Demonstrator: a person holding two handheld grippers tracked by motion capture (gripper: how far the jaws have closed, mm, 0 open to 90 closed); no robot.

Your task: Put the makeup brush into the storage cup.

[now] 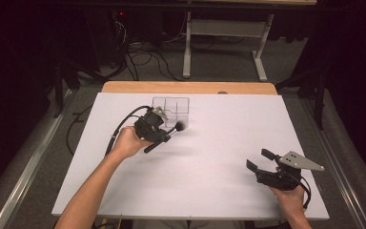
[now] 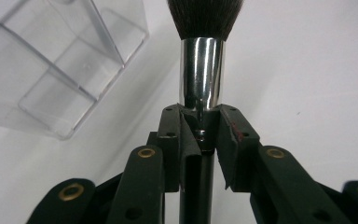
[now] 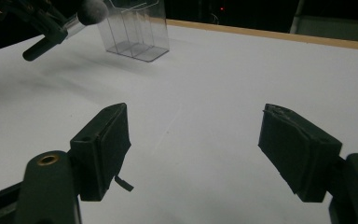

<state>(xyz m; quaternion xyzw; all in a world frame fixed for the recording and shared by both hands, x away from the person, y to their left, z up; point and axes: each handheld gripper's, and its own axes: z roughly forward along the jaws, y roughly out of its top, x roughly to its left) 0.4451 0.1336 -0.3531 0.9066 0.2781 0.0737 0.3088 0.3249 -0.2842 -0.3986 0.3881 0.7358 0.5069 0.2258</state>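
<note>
The left gripper [image 2: 200, 140] has its jaws closed on the makeup brush [image 2: 201, 70], clamping it where the black handle meets the chrome ferrule; the ferrule and dark bristle head project straight ahead of the jaws, and the handle runs back between them toward the hand. In the high view the brush [image 1: 171, 131] is carried clear of the counter [image 1: 228, 191], so pickup appears complete. The clear acrylic organizer [image 2: 51, 70] stands ahead of the jaws and off to their left in the left gripper view, close to the bristle head but not touching it; its divided compartments look empty as far as can be seen. The remaining work, as judged from this layout, is to bring the brush over one compartment, tip it to suit the opening, lower it in, and release. The right gripper [image 3: 205, 154] rests low over the counter, well apart from the organizer [image 3: 135, 32], with its jaws spread wide and nothing between them; it has no evident part in the transfer yet.
</note>
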